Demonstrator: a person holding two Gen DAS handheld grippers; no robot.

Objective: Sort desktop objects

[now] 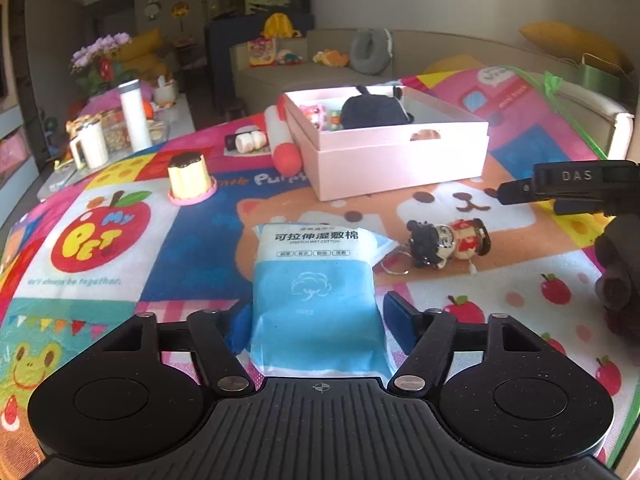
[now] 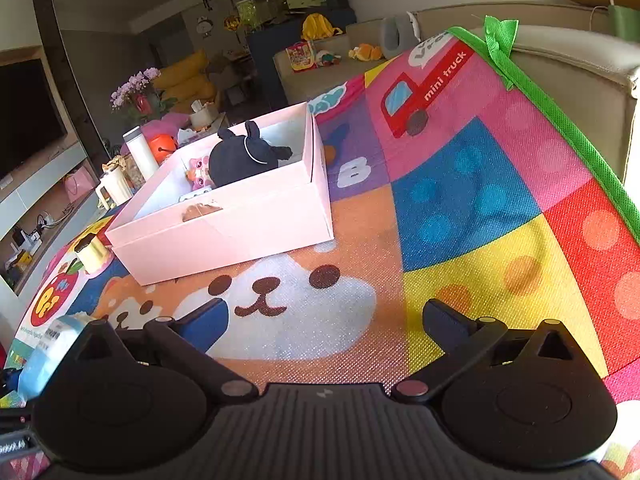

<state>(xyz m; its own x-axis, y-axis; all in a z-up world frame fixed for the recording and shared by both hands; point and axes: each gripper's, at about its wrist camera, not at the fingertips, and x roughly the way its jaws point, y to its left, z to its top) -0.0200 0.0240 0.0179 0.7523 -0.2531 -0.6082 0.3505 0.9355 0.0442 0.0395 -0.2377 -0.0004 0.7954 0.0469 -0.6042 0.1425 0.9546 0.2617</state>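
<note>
You're bracketing the wet cotton pack (image 1: 316,280) with the left gripper (image 1: 316,320), fingers spread, not pinching; the slick pack is risking slipping.

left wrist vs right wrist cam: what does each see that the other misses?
Left wrist only: the figurine keychain on the mat, the red-tipped roller beside the box, the left tongs astride the blue wet-cotton pack.

Right wrist only: the TV, the mat's mini-truck print, the right tongs open over bare mat.

Both: the pink box holding a black plush, the pudding toy, the pack.
</note>
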